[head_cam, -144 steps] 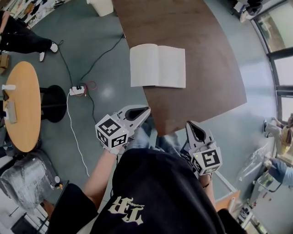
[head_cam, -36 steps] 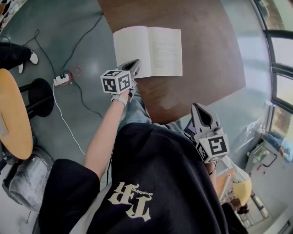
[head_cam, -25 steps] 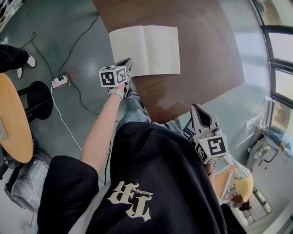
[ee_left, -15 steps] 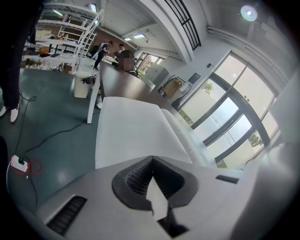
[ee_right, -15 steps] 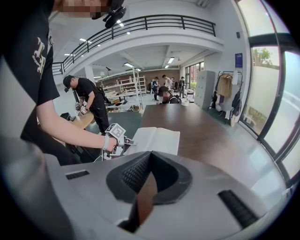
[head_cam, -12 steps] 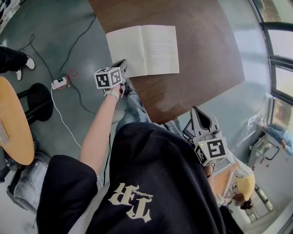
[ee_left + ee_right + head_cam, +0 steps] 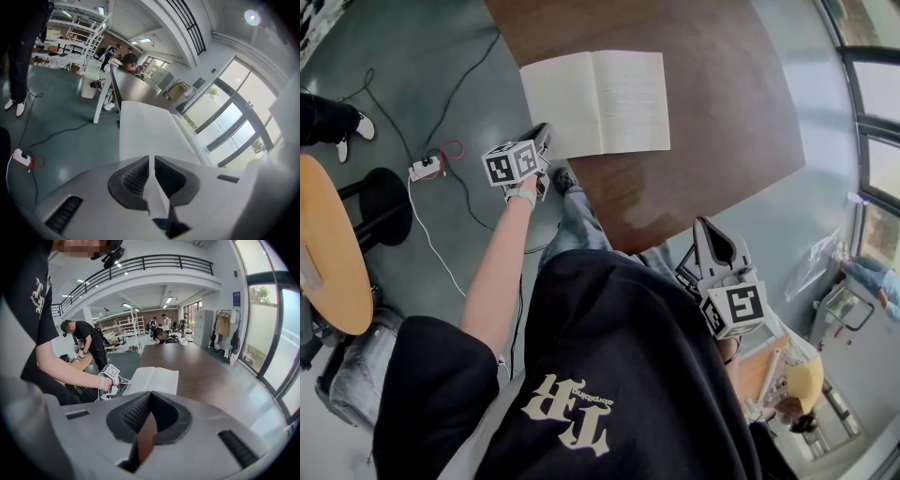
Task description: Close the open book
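The open book (image 7: 595, 101) lies flat on the dark brown table (image 7: 712, 103), white pages up, its left page at the table's left edge. My left gripper (image 7: 542, 131) hovers just off the book's near left corner, over the floor. In the left gripper view the jaws (image 7: 150, 158) have just been opening and stand a thin slit apart, with nothing between them. The left page (image 7: 150, 133) lies straight ahead. My right gripper (image 7: 710, 234) is held low by my body, well short of the table. It is shut and empty (image 7: 150, 393), facing the book (image 7: 154, 379).
A round wooden table (image 7: 333, 244) and a black stool (image 7: 380, 202) stand to the left. A power strip (image 7: 424, 169) with trailing cables lies on the floor beside the left gripper. Another person's shoe (image 7: 356, 127) shows at far left. Windows run along the right.
My left gripper has slid left and slightly back, off the book's near left corner. The book lies open as before. The right gripper has stayed where it was.
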`<state>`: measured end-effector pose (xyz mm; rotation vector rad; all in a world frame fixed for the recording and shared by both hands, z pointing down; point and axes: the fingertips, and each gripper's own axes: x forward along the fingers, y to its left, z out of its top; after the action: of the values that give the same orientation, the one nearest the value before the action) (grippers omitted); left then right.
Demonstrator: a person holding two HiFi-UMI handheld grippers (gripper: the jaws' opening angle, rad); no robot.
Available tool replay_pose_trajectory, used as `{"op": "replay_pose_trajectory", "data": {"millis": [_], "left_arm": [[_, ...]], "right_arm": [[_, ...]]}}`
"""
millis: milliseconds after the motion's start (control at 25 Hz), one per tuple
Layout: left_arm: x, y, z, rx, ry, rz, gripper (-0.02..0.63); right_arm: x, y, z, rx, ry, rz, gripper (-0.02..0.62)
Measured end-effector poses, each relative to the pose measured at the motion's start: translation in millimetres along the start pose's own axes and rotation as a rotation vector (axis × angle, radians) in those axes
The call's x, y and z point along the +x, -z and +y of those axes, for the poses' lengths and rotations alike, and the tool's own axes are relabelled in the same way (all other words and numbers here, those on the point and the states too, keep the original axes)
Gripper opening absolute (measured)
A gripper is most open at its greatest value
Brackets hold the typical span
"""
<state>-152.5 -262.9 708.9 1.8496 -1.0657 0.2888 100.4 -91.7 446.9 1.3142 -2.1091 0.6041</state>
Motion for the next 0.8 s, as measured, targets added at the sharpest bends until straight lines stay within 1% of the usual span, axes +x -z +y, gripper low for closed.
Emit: {"op": "replay_pose_trajectory", "data": {"millis": [280,400,640,800], "left_arm": [[-8,1,18,-0.035,-0.021,-0.021,0.137],[-10,6,20,-0.071,0.002,-0.016,0.176],[-9,19,25,-0.201,0.071,-0.016,0.224],[-8,25,28,-0.239,0.087,-0.013,0.229]], "right_arm": [[2,0,0,0.0,-0.003,-0.001,-0.012],[2,1,0,0.0,-0.004,-0.001,-0.012],[4,1,1,0.0,-0.006,-0.003,-0.012],[3,3,0,-0.003,-0.005,0.003,-0.012]]}}
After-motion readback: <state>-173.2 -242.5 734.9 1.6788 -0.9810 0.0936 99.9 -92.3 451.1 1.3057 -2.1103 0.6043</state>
